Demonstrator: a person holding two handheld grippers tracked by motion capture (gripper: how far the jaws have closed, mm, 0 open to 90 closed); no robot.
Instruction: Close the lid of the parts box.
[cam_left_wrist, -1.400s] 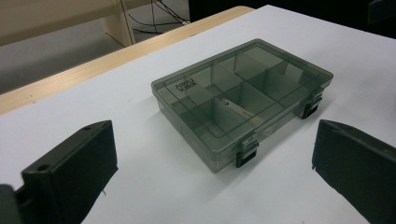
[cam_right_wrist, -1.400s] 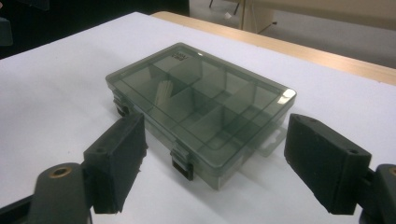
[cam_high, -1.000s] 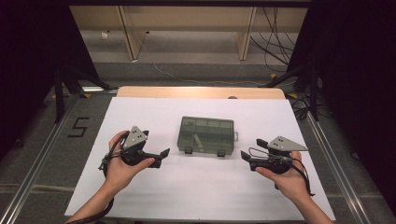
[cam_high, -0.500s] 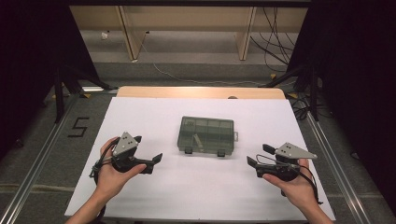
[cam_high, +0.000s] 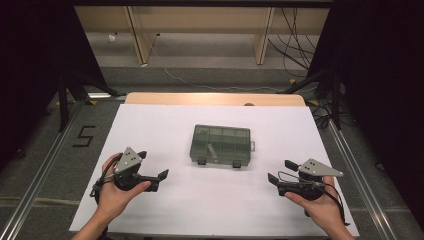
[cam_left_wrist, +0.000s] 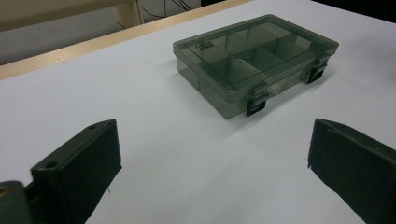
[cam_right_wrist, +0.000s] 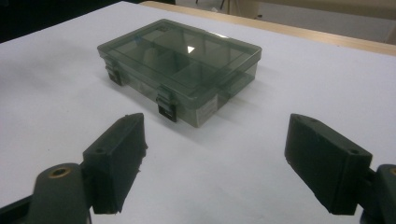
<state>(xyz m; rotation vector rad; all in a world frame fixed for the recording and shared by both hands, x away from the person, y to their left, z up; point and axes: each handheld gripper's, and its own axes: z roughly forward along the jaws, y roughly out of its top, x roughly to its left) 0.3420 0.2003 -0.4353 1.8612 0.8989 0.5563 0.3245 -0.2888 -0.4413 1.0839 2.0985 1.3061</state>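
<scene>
White paper covers the table, its wooden edge showing at the far side. Left gripper hovers at the near left, jaws wide, holding nothing. Between the grippers, farther off, lies the closed smoky compartment box, latches facing the person, path unobstructed. Right gripper likewise gapes wide.

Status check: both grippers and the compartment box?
Left gripper open, right gripper open, both off the box. Compartment box lid down, both latches shut, mid-table. Nothing between jaws and box.
</scene>
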